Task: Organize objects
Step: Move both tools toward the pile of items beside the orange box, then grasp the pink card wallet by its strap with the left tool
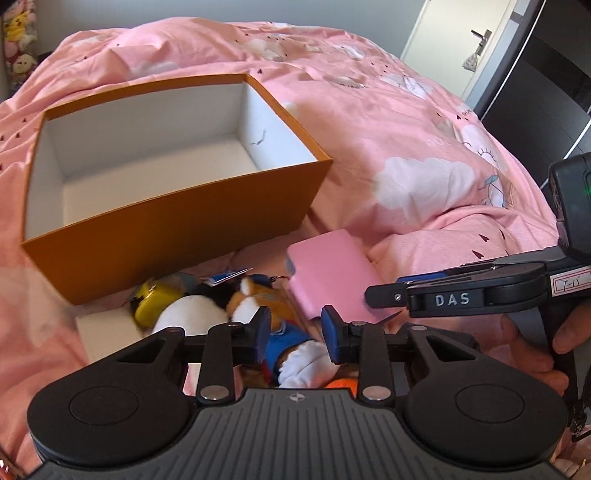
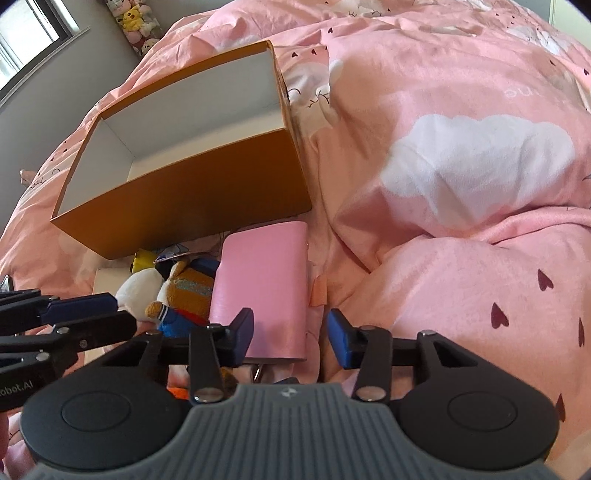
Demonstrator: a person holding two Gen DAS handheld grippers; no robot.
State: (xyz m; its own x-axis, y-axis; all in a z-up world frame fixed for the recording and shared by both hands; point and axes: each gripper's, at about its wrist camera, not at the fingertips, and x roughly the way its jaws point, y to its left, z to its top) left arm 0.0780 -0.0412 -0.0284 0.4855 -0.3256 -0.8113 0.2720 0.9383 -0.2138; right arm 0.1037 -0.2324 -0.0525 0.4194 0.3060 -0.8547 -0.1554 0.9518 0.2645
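An open orange box (image 1: 166, 225) with a white, empty inside lies on the pink bed; it also shows in the right wrist view (image 2: 207, 206). In front of it lie a plush toy (image 1: 207, 310) in white, orange and blue, a yellow item (image 1: 155, 299), and a pink wallet-like case (image 1: 325, 273). My left gripper (image 1: 295, 332) is open just above the plush toy's blue part. My right gripper (image 2: 290, 332) is open over the near end of the pink case (image 2: 266, 284). The plush toy (image 2: 173, 291) lies left of the case.
A white flat lid or card (image 1: 103, 332) lies under the toys. The pink duvet (image 1: 406, 147) bulges in folds to the right. Plush toys (image 2: 133, 18) line the far wall. A door with a handle (image 1: 480, 37) stands at the back right.
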